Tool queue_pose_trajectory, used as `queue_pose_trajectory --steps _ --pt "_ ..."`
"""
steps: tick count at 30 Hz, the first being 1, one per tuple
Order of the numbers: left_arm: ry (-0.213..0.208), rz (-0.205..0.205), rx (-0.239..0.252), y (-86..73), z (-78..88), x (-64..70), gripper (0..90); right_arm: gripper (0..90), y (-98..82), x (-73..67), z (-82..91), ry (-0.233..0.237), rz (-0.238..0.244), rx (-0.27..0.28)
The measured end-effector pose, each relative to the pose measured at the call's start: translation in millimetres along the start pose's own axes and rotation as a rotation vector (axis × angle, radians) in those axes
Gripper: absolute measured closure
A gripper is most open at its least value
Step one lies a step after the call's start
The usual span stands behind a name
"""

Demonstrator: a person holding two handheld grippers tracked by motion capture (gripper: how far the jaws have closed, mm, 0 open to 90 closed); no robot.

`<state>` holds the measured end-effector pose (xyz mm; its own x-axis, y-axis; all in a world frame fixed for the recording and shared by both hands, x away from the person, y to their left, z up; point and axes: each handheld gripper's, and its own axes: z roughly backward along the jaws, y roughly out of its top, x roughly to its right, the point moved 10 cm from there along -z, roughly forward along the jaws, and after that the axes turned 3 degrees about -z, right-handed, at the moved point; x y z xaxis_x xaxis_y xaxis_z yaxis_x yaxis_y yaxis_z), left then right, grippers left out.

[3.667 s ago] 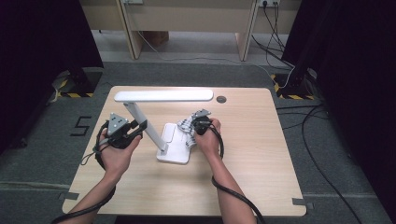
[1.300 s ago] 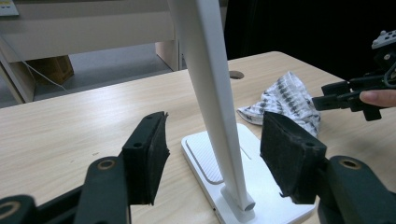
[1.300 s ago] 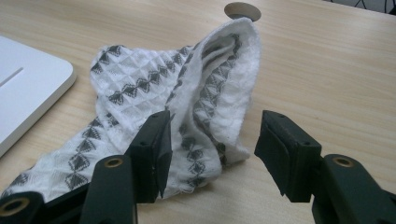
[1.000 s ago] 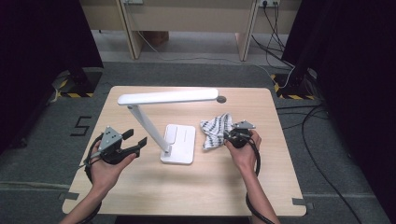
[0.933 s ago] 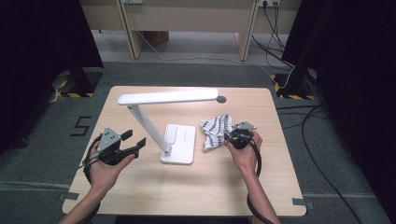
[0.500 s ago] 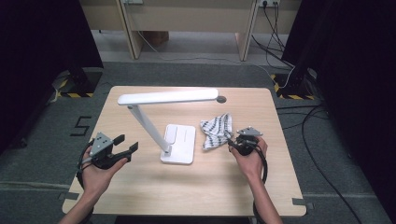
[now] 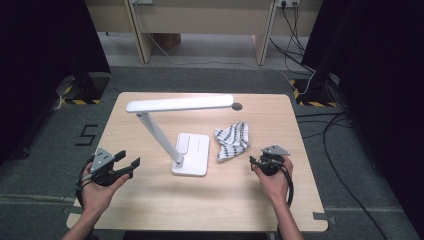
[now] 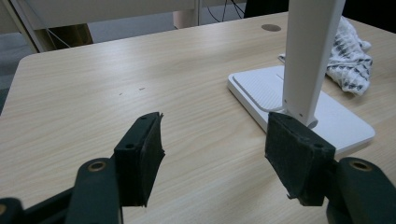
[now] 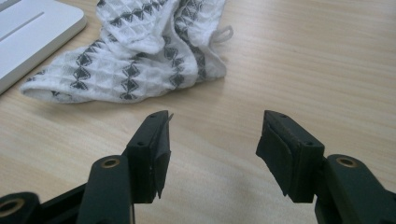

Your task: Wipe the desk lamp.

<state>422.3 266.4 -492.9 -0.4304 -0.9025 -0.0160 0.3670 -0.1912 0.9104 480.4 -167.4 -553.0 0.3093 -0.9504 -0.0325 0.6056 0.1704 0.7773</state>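
A black mark on the floor (image 7: 87, 135) left of the table seemingly reads "5".

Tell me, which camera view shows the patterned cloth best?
The right gripper view: the cloth lies close, its weave clear. The high view shows it small beside the lamp base; the left gripper view shows part behind the lamp arm.

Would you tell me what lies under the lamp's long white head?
Under the lamp head lie bare table and the slanted arm rising from the white base. The patterned cloth lies beside the base, apart from it. The head's underside cannot be seen.
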Motion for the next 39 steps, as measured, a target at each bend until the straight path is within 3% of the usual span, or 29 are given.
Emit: queue_pose_trajectory --steps 8,22,27,34,39 --pt "0.007 -0.004 -0.01 -11.5 -0.4 -8.1 36.2 43.5 -9.2 1.1 7.9 0.009 -0.013 0.007" --pt "0.047 0.043 -0.05 -46.9 -2.4 -27.4 36.4 43.5 -30.4 18.9 23.4 -0.018 -0.036 0.004" --pt "0.071 0.042 -0.053 -55.1 -2.2 -32.2 36.7 43.4 -34.8 22.7 29.1 -0.02 -0.044 0.028" --pt "0.076 0.042 -0.037 -58.2 -1.6 -34.1 36.7 43.5 -41.1 23.0 34.2 -0.023 -0.071 0.062" --pt "0.073 0.054 -0.039 -60.8 -2.0 -35.5 36.7 43.4 -38.2 21.5 36.8 -0.021 -0.062 0.088"
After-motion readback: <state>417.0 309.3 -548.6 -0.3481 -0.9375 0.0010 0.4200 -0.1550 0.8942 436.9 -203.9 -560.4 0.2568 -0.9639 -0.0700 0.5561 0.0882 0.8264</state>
